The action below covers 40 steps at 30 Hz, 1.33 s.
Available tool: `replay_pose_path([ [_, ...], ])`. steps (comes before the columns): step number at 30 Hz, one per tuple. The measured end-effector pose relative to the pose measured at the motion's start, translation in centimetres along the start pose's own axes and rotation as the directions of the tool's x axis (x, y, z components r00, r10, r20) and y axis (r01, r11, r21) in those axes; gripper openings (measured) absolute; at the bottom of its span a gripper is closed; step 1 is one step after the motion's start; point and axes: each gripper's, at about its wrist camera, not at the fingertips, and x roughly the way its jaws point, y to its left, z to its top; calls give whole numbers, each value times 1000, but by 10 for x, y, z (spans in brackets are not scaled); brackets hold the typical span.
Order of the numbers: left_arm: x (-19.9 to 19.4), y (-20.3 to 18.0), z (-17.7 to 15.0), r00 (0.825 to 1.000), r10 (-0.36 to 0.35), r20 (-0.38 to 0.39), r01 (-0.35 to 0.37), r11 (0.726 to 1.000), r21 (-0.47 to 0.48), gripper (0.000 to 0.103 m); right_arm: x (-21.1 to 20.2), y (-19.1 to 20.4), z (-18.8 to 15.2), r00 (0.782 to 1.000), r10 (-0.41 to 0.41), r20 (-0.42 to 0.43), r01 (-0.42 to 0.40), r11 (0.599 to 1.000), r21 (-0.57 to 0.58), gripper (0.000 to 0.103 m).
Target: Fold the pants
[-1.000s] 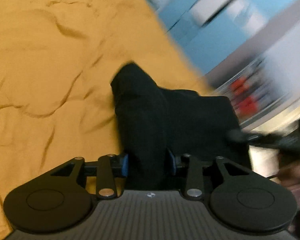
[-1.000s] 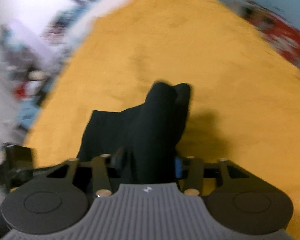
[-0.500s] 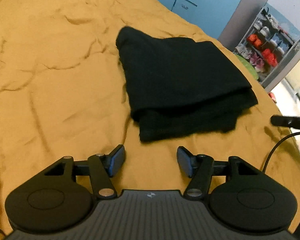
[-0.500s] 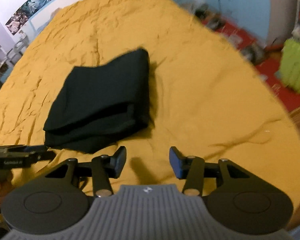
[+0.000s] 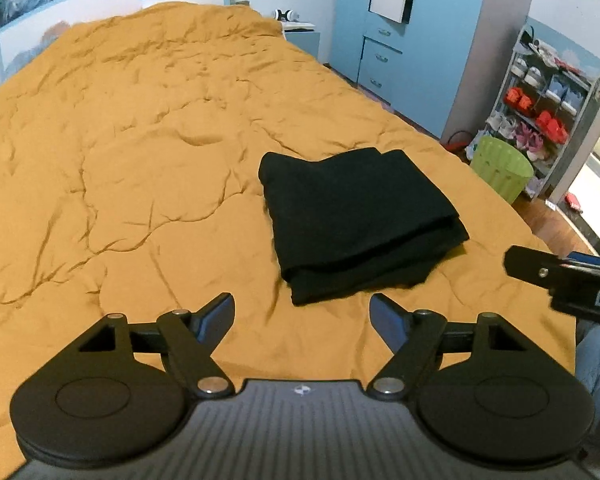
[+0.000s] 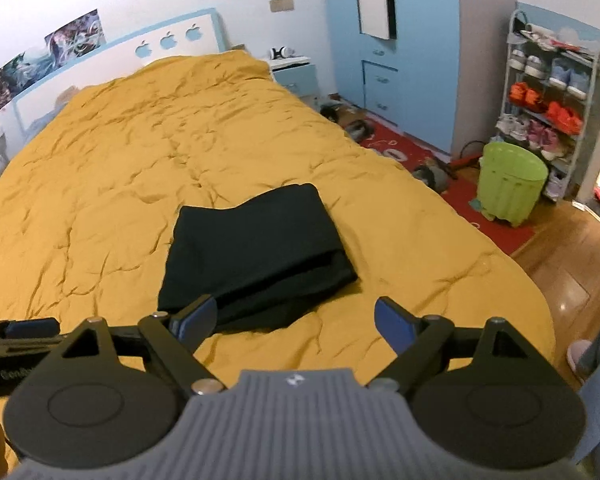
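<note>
Your pants (image 5: 356, 216) lie folded on the bed (image 5: 140, 160). Your left claw (image 5: 302, 314) and right claw (image 6: 296, 320) are both opening, nothing between them.

Matt cloth, hard plastic, polished wood

The pants (image 5: 360, 220) in front of my claws are black, matt, soft cloth on the wrinkled mustard quilt (image 5: 140, 168), also matt cloth. My left claw (image 5: 302, 314) is matt black plastic with shiny metal rivets and blue pads; its body is ribbed grey. Right of the quilt, the bin (image 6: 510, 182) is ribbed green plastic and the floor (image 6: 572, 264) glossy wood.
</note>
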Motion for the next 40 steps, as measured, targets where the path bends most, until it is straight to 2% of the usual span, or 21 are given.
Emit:
replay_pose_path([
  [4, -5, -4, -5, 1000, 6, 7, -6, 1000, -11, 90, -8, 18, -7, 999, -43, -30, 42, 999, -25, 82],
  [7, -6, -5, -7, 1000, -3, 1, 3, 1000, -20, 90, -12, 25, -12, 999, -34, -38, 32, 999, -34, 82],
  [40, -12, -8, -13, 1000, -1, 6, 1, 999, -34, 90, -20, 29, -15, 996, -67, -52, 65, 998, -27, 82],
])
